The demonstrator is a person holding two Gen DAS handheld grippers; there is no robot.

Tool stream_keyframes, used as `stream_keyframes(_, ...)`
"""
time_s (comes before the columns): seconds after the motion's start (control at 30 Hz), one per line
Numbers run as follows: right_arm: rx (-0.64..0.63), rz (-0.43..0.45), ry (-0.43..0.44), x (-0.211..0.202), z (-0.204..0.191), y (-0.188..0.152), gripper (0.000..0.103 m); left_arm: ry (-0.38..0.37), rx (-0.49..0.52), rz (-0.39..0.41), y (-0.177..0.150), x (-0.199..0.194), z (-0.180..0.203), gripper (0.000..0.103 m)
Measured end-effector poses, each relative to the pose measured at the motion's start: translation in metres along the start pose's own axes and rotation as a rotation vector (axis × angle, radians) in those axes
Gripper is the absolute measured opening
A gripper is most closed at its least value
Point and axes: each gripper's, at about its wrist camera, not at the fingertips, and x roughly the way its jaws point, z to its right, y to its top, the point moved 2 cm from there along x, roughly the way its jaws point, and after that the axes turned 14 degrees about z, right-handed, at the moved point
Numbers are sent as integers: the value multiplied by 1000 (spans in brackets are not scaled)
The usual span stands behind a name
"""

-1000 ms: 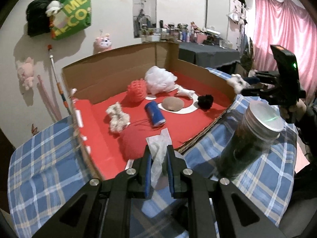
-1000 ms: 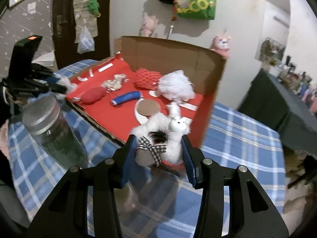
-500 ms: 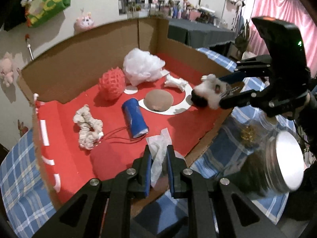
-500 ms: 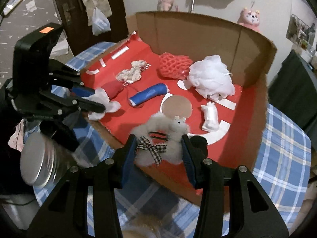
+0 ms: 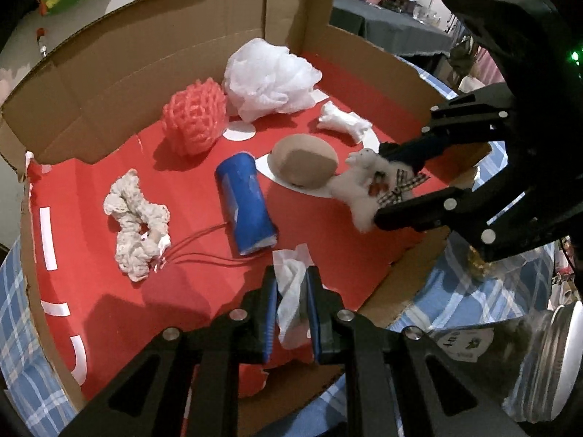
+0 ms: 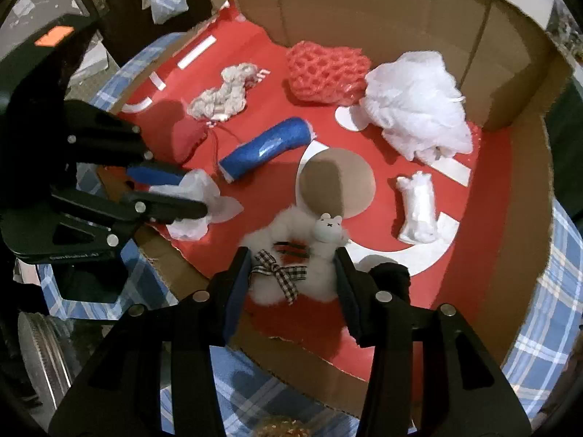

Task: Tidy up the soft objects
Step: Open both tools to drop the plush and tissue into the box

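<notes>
Two soft things remain for you to place: your left gripper (image 5: 291, 293) jaws pinch a crumpled white tissue (image 5: 291, 287), your right gripper (image 6: 293, 273) jaws a fluffy white plush toy (image 6: 291, 255), both above the red-lined cardboard box (image 5: 182, 36).

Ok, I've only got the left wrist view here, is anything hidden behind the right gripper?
Observer: Yes. A black fuzzy ball lies on the cardboard box's red floor, right beside the right gripper.
Operator: And the white fluffy toy with the checked bow, is it properly in the jaws?
Observer: It sits between both jaws, and its small bunny face points up at the camera.
Operator: Where's my crumpled white tissue from that side?
Observer: Held in the left gripper, it hangs over the floor's front edge, just short of the blue cylindrical roll.
</notes>
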Motion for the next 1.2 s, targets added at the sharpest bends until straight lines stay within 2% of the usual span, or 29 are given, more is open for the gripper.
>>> stream_keyframes(0.27,-1,-53,-6,9,1,0,45,11,8,-17,5,5,-3,17)
stream_keyframes(0.47,-6,-74,-20,13,0,1,45,10,10,-22,6,8,-3,32)
stream_keyframes(0.57,-11,-74,-28,12,0,1,50,13,15,-18,6,8,-3,40)
stream_keyframes(0.63,-20,-65,-37,11,-3,2,51,9,12,-6,6,6,-3,50)
stream_keyframes(0.7,-19,-63,-43,10,-3,3,55,11,10,9,7,3,-3,53)
stream_keyframes(0.8,-1,-41,-68,5,-2,6,56,18,-6,36,9,-7,-3,64)
stream_keyframes(0.83,8,-33,-76,2,-1,7,57,26,-11,47,9,-11,-4,69)
stream_keyframes(0.9,39,-2,-96,-8,0,9,67,48,-31,77,10,-20,-4,74)
stream_keyframes(0.97,76,36,-120,-19,-1,10,72,69,-60,95,10,-28,-5,81)
stream_keyframes(1.03,104,64,-148,-30,-2,9,72,97,-89,115,9,-37,-5,89)
stream_keyframes(1.1,140,85,-175,-38,-1,7,78,137,-125,136,8,-46,-6,93)
stream_keyframes(1.2,171,111,-234,-48,-2,-1,79,186,-196,162,3,-58,-7,96)
